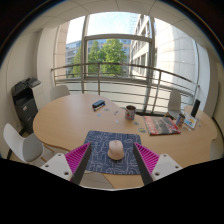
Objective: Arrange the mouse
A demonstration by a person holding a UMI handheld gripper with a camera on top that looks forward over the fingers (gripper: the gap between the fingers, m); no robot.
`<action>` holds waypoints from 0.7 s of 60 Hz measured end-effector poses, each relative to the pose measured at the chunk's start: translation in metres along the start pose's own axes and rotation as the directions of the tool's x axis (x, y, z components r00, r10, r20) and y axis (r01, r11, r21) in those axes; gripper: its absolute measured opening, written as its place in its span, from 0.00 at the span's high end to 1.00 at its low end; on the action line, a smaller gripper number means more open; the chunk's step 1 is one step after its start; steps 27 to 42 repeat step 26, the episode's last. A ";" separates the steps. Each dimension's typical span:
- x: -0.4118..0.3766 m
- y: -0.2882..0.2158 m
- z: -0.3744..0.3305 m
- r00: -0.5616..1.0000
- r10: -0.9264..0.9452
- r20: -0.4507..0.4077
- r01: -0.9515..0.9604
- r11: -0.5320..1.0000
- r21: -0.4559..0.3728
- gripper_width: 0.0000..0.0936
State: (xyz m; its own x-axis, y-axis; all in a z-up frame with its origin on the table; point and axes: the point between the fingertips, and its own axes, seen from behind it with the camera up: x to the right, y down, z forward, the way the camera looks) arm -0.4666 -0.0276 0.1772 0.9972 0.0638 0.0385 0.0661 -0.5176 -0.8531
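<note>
We hold the hand-held gripper (112, 166) above the near edge of the desk (60, 120), its fingers spread wide and gripping nothing. The mouse (116, 149) sits on the dark patterned mouse mat (100, 150), just ahead of the fingers and about midway between them. We judge this to be the approach before the grasp: next we need to move forward and down until the pads (77, 156) flank the mouse, then close.

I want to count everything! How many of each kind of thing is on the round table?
Mouse: 1
Mouse pad: 1
Mug: 1
Magazine: 1
Dark small box: 1
Total: 5
The mouse sits between the gripper's open fingers.
</note>
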 end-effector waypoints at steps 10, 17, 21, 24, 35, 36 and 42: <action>-0.007 0.010 -0.074 1.000 0.005 0.008 -0.005 1.000 0.016 0.10; -0.007 0.024 -0.108 1.000 0.020 0.008 -0.020 1.000 0.015 0.10; -0.004 0.028 -0.121 1.000 0.017 0.002 -0.017 1.000 0.020 0.10; -0.004 0.031 -0.126 1.000 0.008 -0.002 -0.008 1.000 0.023 0.09; -0.004 0.032 -0.130 1.000 0.003 -0.002 -0.003 1.000 0.024 0.09; -0.004 0.032 -0.130 1.000 0.003 -0.002 -0.003 1.000 0.024 0.09; -0.004 0.032 -0.130 1.000 0.003 -0.002 -0.003 1.000 0.024 0.09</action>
